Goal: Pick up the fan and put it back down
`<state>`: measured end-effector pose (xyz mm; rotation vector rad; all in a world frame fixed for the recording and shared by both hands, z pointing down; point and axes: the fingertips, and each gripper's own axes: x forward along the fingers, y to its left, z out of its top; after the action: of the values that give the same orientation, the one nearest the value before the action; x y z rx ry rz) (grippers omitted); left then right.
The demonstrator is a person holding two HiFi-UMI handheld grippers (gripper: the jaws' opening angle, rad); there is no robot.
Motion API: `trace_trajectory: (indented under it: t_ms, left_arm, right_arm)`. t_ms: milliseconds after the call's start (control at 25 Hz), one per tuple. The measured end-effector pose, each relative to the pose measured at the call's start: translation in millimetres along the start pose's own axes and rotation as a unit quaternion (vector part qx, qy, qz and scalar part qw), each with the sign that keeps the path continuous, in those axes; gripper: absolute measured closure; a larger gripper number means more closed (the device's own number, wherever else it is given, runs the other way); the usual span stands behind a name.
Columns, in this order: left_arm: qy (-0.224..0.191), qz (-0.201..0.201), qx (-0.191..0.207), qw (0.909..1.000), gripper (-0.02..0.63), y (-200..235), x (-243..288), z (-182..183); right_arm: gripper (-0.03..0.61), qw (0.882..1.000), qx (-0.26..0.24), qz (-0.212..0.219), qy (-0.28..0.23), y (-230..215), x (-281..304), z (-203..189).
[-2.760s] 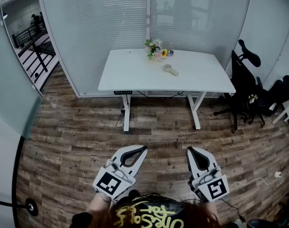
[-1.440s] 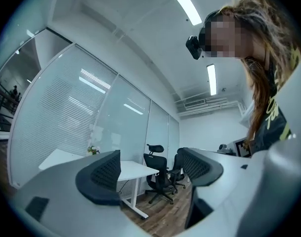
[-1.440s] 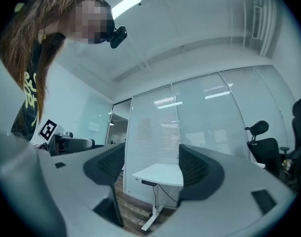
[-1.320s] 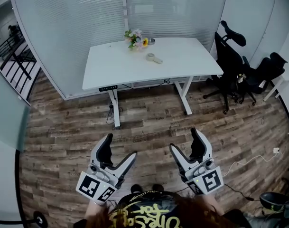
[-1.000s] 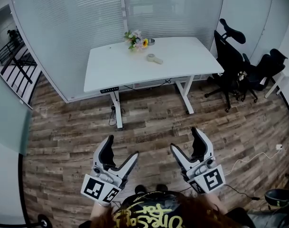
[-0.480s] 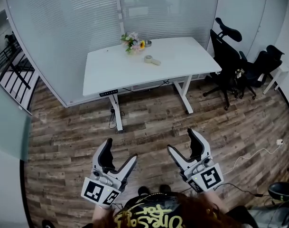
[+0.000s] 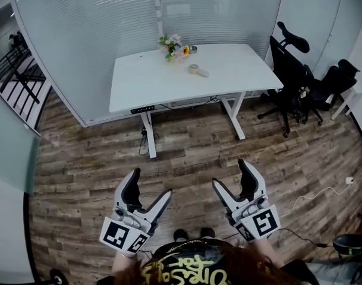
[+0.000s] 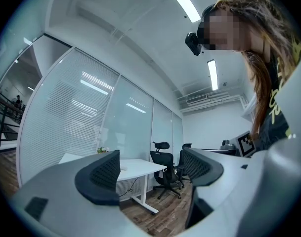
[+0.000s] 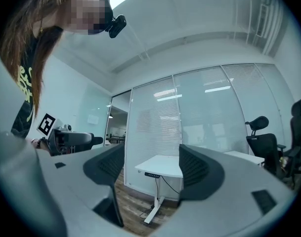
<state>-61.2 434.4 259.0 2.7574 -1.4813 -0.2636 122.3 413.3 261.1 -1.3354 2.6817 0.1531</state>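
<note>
We stand on the wood-plank floor (image 7: 79,177), well apart from the white desk (image 7: 139,88), with both tools held low in front of us. The left gripper (image 7: 148,187) has its jaws spread wide with nothing between them; its own view shows only the room and the far desk past the pads. The right gripper (image 7: 232,178) is spread the same way and carries nothing.

As far as we can judge, the fan (image 7: 198,70) is the small pale handheld object lying flat on the desk top, near a bunch of flowers (image 7: 173,44) and a small round tin (image 7: 193,49) behind it. From here we cannot make out its blades or handle. Black office chairs (image 7: 290,64) stand off the desk's right end.

We judge the task hardly begun: the fan lies untouched and neither tool is anywhere near it. All of the work is left, namely reaching the desk, closing one pair of jaws on the fan, lifting it clear, and setting it back on the top.
</note>
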Motion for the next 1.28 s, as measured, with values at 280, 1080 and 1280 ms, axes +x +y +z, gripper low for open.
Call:
trace_trajectory:
  t_ms: [280, 1080, 1280]
  left_arm:
    - [0.005, 0.001, -0.008, 1.0000, 0.221, 33.4, -25.1, -9.0]
    - [0.028, 0.017, -0.031, 0.9990, 0.222, 77.0, 34.3, -38.1]
    - [0.020, 0.015, -0.022, 0.9995, 0.225, 90.1, 83.5, -31.7]
  right_arm:
    - [0.252, 1.000, -0.006, -0.021, 0.005, 18.6, 9.5, -5.7]
    - [0.252, 1.000, 0.024, -0.010, 0.017, -19.5, 61.9, -39.1]
    - [0.252, 1.000, 0.022, 0.015, 0.007, -52.3, 100.7, -37.6]
